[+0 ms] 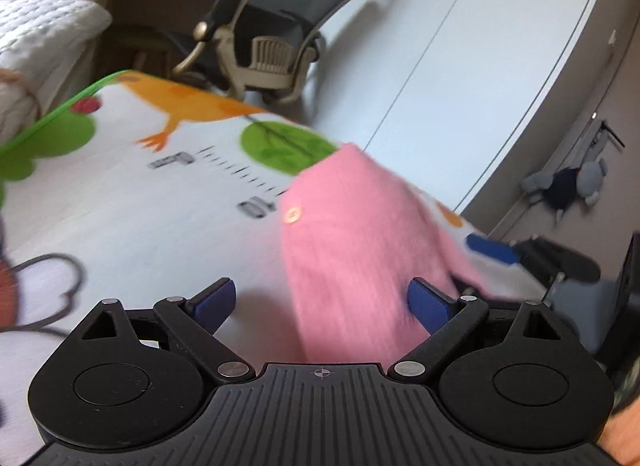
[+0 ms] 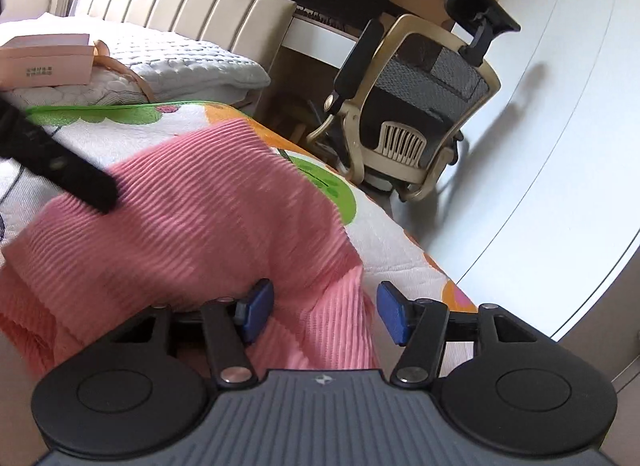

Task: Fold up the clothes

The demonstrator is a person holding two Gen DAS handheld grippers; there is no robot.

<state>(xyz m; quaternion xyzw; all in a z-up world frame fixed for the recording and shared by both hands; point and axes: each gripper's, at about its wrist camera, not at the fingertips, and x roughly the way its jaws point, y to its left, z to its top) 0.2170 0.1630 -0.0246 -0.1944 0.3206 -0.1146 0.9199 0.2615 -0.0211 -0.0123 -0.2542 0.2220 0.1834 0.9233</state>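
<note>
A pink ribbed knit garment [image 2: 192,217] lies bunched on a white play mat [image 1: 132,201] printed with an orange duck and green shapes. In the left wrist view the garment [image 1: 360,234] is blurred and shows one small button [image 1: 292,214]. My left gripper [image 1: 321,304] is open, its blue pads wide apart, with pink cloth rising between them, nearer the right pad. My right gripper [image 2: 325,316] is also open, and a fold of the garment lies loose between its pads. The black bar [image 2: 60,161] over the cloth at left looks like the other gripper.
A beige mesh office chair [image 2: 420,105] stands just beyond the mat's far edge, by a desk. A bed with a white quilt [image 2: 172,53] and a pink box [image 2: 44,63] lies to the left. White wardrobe doors [image 1: 460,45] fill the right. A plush toy [image 1: 568,185] sits at far right.
</note>
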